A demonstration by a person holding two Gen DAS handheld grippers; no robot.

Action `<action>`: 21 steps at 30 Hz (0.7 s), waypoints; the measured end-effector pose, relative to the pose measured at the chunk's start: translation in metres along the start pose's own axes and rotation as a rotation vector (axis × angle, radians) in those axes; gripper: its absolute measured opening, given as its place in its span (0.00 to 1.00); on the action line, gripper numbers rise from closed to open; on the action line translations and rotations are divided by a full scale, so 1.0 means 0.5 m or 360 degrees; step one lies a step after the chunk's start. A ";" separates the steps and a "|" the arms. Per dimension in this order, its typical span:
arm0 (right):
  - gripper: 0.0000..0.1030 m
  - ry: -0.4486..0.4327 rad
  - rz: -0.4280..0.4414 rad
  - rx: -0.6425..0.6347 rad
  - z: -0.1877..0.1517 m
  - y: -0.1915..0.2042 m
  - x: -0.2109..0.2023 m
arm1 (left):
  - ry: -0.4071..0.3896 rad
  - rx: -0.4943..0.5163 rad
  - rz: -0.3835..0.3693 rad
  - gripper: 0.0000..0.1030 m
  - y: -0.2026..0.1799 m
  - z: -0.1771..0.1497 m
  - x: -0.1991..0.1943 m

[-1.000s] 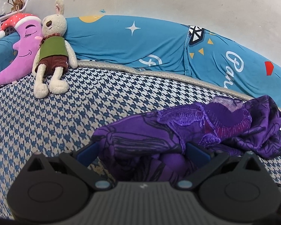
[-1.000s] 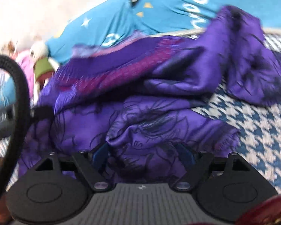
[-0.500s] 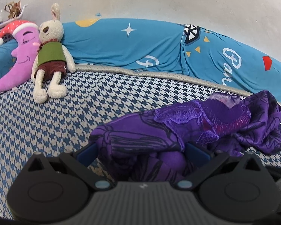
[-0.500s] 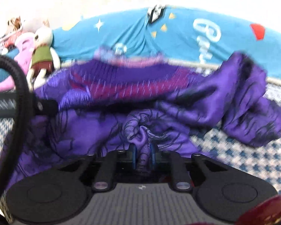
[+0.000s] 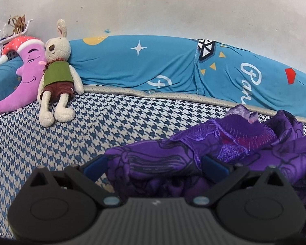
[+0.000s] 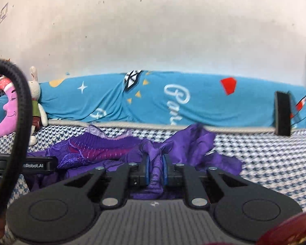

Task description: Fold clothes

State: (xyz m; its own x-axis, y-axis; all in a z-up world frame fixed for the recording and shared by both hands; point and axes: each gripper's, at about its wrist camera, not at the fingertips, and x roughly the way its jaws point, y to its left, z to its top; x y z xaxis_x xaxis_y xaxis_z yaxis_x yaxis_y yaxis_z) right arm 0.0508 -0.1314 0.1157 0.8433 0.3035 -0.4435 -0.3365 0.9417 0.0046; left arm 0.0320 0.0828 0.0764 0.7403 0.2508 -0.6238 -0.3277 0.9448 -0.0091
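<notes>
On the checked bed point(image 5: 112, 126), the crumpled purple garment point(image 5: 244, 143) lies with its long axis running left to right, near the right gripper point(image 6: 154, 167), pinched tight on a bunched fold, while the left gripper point(image 5: 155, 163) gapes wide around its left end.

Pretty plain room: a scuffed off-white wall point(image 5: 173, 8) fills the top of both views. Below it, a long blue cartoon-print bolster point(image 5: 144, 69) runs along the back of a bed point(image 5: 112, 118) in blue-and-white houndstooth. Upper left of the frame there's a white plastic basket point(image 5: 2, 45), with flat, even lighting everywhere.
</notes>
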 end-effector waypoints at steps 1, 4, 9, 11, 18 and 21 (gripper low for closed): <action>0.13 -0.0016 -0.0014 -0.0003 0.001 -0.005 -0.011 | -0.0008 0.0008 0.0004 1.00 -0.005 0.000 -0.002; 0.10 -0.0059 -0.0043 0.0005 0.002 -0.016 -0.042 | -0.0026 0.0021 0.0015 1.00 -0.019 0.002 -0.005; 0.04 -0.0113 -0.0088 -0.0015 -0.006 -0.024 -0.080 | -0.0026 0.0024 0.0033 1.00 -0.036 0.002 -0.004; 0.04 -0.0137 -0.0113 -0.0044 -0.009 -0.030 -0.090 | -0.0026 0.0030 0.0041 1.00 -0.041 0.000 -0.003; 0.04 -0.0031 -0.0110 0.0108 -0.014 -0.069 -0.078 | -0.0031 0.0065 0.0061 1.00 -0.057 -0.003 -0.001; 0.04 0.0009 -0.0083 0.0170 -0.012 -0.082 -0.065 | -0.0027 0.0069 0.0056 1.00 -0.058 -0.004 0.000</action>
State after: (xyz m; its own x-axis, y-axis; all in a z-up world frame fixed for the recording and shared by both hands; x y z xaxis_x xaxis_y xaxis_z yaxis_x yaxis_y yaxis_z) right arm 0.0345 -0.1810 0.1245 0.8559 0.2533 -0.4509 -0.2456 0.9663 0.0766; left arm 0.0403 0.0550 0.0750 0.7387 0.2871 -0.6099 -0.3281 0.9435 0.0468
